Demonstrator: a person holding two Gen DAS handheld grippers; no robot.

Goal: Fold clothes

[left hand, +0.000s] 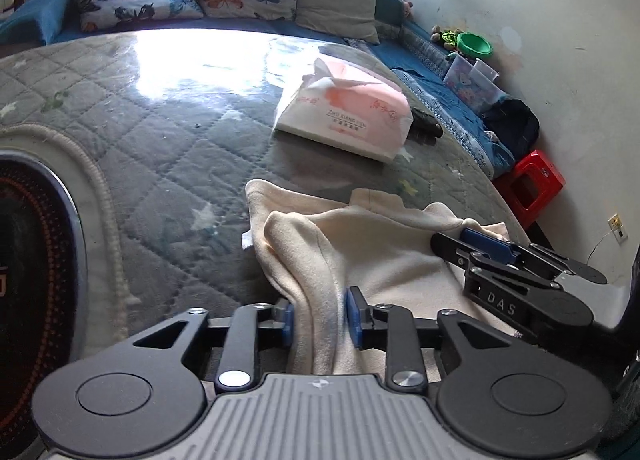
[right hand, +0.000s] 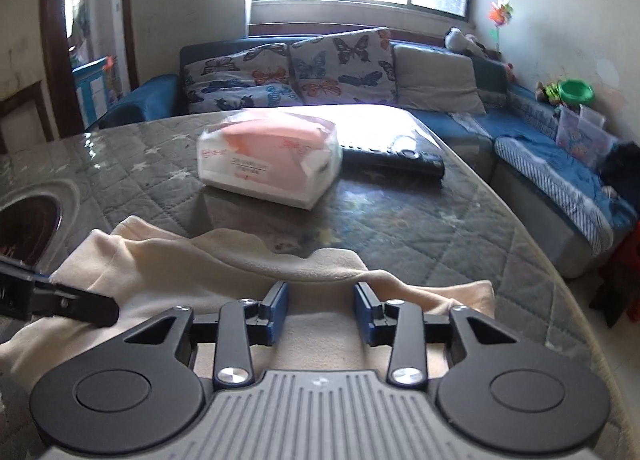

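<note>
A quilted table (left hand: 168, 132) carries a cream fleece garment (left hand: 360, 252) at its near edge, rumpled, its long axis running along that edge. The left gripper (left hand: 320, 314) pinches a raised fold of it between narrow jaws. The right gripper (right hand: 321, 310) hovers over the cloth, jaws parted, gripping nothing.

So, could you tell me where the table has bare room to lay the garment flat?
The quilted table cover lies bare left of the cream garment, between it and the round heater. Farther back, the tissue pack and remote crowd the right.
</note>
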